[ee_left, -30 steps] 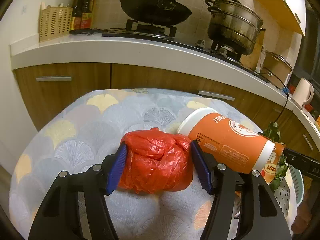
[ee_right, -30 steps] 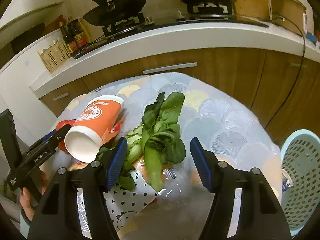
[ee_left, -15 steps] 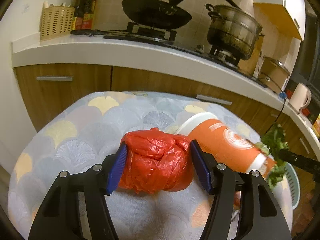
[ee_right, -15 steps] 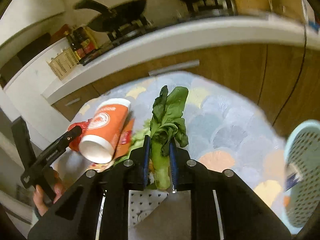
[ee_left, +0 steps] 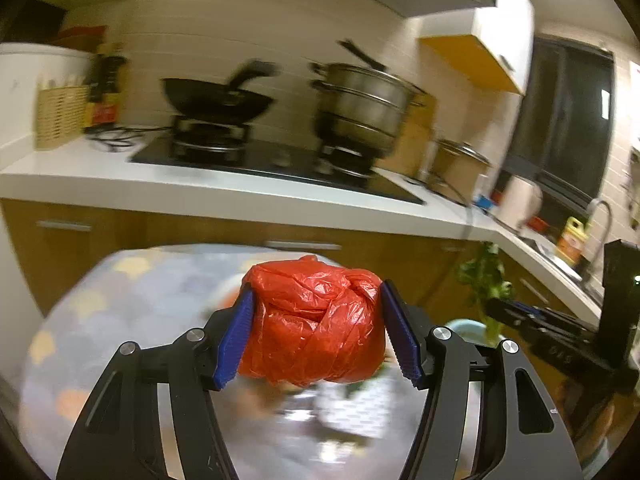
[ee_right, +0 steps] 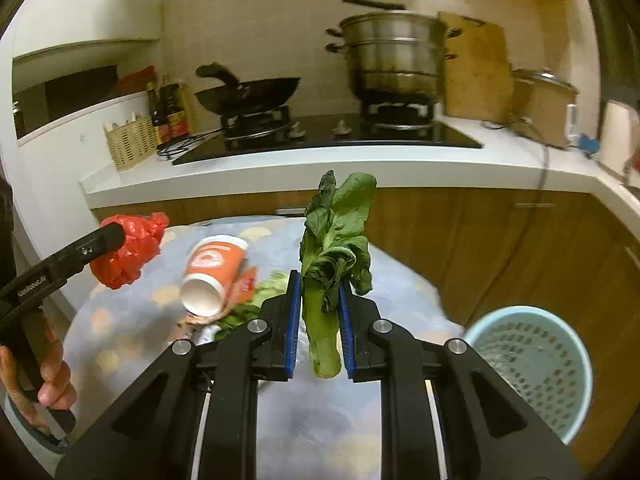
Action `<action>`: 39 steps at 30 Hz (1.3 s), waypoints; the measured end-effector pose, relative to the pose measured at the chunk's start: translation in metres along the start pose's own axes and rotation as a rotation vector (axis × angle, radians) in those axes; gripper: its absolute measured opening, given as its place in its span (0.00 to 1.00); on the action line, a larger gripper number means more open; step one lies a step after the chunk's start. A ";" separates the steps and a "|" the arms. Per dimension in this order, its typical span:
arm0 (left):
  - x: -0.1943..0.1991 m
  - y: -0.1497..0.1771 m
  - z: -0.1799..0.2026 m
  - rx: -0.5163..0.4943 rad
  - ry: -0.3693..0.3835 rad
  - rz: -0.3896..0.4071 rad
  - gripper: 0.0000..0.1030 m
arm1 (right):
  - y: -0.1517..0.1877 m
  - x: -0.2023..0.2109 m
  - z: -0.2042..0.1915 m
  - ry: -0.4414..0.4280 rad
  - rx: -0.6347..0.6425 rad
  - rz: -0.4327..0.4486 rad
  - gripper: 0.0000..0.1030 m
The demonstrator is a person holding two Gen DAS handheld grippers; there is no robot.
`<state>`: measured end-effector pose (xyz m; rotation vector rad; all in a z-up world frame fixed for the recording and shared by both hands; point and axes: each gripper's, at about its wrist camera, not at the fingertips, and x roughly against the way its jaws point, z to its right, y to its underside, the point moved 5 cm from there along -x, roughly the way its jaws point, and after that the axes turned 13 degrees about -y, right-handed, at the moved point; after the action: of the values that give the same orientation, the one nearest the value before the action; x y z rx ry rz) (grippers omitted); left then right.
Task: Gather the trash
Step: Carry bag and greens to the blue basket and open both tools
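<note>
My left gripper (ee_left: 318, 332) is shut on a crumpled red plastic bag (ee_left: 316, 320) and holds it up above the round table (ee_left: 120, 312). The bag also shows at the left of the right wrist view (ee_right: 128, 248). My right gripper (ee_right: 319, 320) is shut on a green leafy vegetable (ee_right: 334, 256) and holds it upright above the table (ee_right: 400, 280). An orange paper cup (ee_right: 214, 272) lies on its side on the table, with more leaves (ee_right: 256, 300) and wrappers beside it. A light blue perforated basket (ee_right: 532, 364) stands low at the right of the table.
A white kitchen counter (ee_right: 320, 164) runs behind the table with a black wok (ee_right: 248, 96), a steel steamer pot (ee_right: 394, 56), a wicker basket (ee_right: 130, 144) and bottles. Wooden cabinet fronts (ee_right: 500, 248) stand close behind the table.
Both grippers have risen from the table. The left has lifted the red bag. The right closed on the leafy vegetable and lifted it upright.
</note>
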<state>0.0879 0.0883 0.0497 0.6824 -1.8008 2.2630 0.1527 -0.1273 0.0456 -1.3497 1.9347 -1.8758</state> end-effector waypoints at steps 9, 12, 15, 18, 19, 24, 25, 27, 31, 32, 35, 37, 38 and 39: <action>-0.003 0.012 0.122 -0.132 0.140 -0.032 0.58 | 0.015 0.065 0.076 0.174 -0.105 0.026 0.15; -0.011 0.019 0.158 -0.163 0.185 -0.062 0.58 | 0.026 0.082 0.108 0.224 -0.156 0.025 0.15; -0.025 0.034 0.193 -0.190 0.216 -0.113 0.58 | 0.045 0.094 0.145 0.267 -0.230 0.010 0.15; -0.046 0.052 0.221 -0.184 0.252 -0.190 0.58 | 0.064 0.097 0.173 0.273 -0.301 -0.012 0.15; -0.053 0.058 0.230 -0.185 0.258 -0.214 0.58 | 0.073 0.097 0.184 0.281 -0.323 -0.025 0.15; -0.093 0.089 0.263 -0.185 0.324 -0.379 0.58 | 0.103 0.088 0.215 0.275 -0.385 -0.068 0.15; -0.099 0.096 0.267 -0.193 0.313 -0.386 0.58 | 0.106 0.085 0.219 0.277 -0.392 -0.077 0.15; -0.110 0.106 0.274 -0.204 0.298 -0.409 0.58 | 0.117 0.078 0.231 0.282 -0.416 -0.105 0.15; -0.127 0.127 0.288 -0.238 0.278 -0.450 0.58 | 0.133 0.068 0.247 0.274 -0.458 -0.132 0.15; -0.131 0.131 0.292 -0.248 0.274 -0.457 0.58 | 0.137 0.065 0.251 0.272 -0.467 -0.140 0.15; -0.139 0.137 0.301 -0.268 0.268 -0.475 0.60 | 0.143 0.058 0.258 0.276 -0.482 -0.156 0.15; -0.146 0.141 0.303 -0.275 0.260 -0.492 0.64 | 0.145 0.054 0.262 0.276 -0.490 -0.170 0.15; -0.149 0.142 0.305 -0.275 0.259 -0.501 0.64 | 0.146 0.051 0.263 0.270 -0.496 -0.180 0.16; -0.150 0.143 0.304 -0.272 0.261 -0.511 0.65 | 0.147 0.049 0.265 0.264 -0.502 -0.188 0.20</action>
<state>0.2362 -0.2167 -0.0931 0.6657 -1.5495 1.6559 0.2195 -0.3804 -0.1150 -1.5129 2.6303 -1.7929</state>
